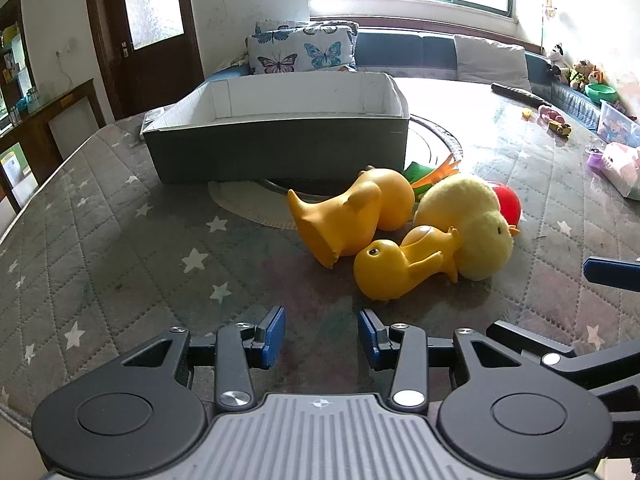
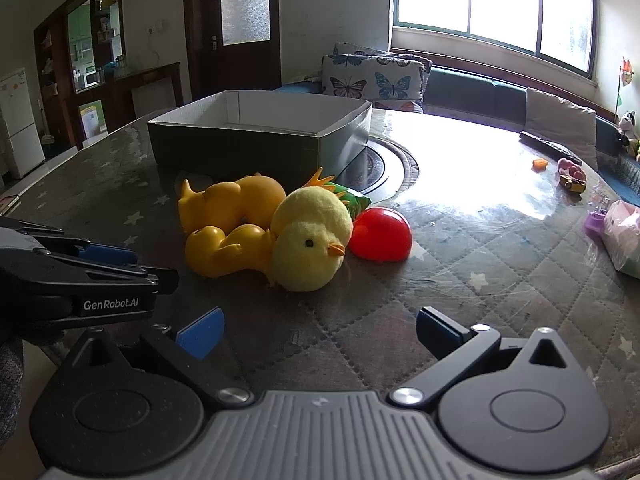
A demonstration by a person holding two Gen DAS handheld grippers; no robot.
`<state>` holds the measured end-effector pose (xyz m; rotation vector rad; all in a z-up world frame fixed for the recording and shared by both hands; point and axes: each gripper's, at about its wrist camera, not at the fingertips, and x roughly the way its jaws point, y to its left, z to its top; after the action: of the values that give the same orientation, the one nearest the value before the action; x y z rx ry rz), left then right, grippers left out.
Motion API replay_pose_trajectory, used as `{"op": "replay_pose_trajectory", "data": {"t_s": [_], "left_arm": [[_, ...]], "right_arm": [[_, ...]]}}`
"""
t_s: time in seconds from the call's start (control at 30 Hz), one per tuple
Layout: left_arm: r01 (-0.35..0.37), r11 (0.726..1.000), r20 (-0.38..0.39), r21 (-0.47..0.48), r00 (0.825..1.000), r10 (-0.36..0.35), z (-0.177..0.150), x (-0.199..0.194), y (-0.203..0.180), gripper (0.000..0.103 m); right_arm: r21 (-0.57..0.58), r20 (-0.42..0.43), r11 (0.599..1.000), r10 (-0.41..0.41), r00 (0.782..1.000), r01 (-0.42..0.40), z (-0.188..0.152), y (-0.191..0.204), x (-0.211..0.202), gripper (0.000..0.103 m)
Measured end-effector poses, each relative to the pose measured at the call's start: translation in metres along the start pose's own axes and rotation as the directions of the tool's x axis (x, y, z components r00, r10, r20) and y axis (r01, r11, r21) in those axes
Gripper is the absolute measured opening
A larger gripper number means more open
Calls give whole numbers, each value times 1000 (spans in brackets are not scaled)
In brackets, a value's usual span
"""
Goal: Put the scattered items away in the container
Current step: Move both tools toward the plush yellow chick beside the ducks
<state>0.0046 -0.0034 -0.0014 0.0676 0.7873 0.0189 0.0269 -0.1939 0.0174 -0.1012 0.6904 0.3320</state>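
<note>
A grey cardboard box with a white inside stands open on the table; it also shows in the right wrist view. In front of it lies a heap of toys: a large yellow rubber duck, a small yellow rubber duck, a plush yellow chick, a red ball and a green and orange toy. My left gripper is open and empty, short of the ducks. My right gripper is wide open and empty, short of the chick.
The table has a quilted grey star-pattern cover under clear plastic. Small toys and a pink packet lie at the right. A sofa with butterfly cushions stands behind the table. The left gripper's body shows at the right wrist view's left.
</note>
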Motion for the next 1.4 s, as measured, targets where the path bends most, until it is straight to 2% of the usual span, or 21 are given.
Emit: {"op": "replay_pose_trajectory", "data": {"t_s": [1.4], "left_arm": [[-10, 999, -15, -31, 1000, 9, 18, 12, 11, 43]], "right_arm": [[-40, -21, 999, 34, 999, -35, 15, 3, 17, 103]]}}
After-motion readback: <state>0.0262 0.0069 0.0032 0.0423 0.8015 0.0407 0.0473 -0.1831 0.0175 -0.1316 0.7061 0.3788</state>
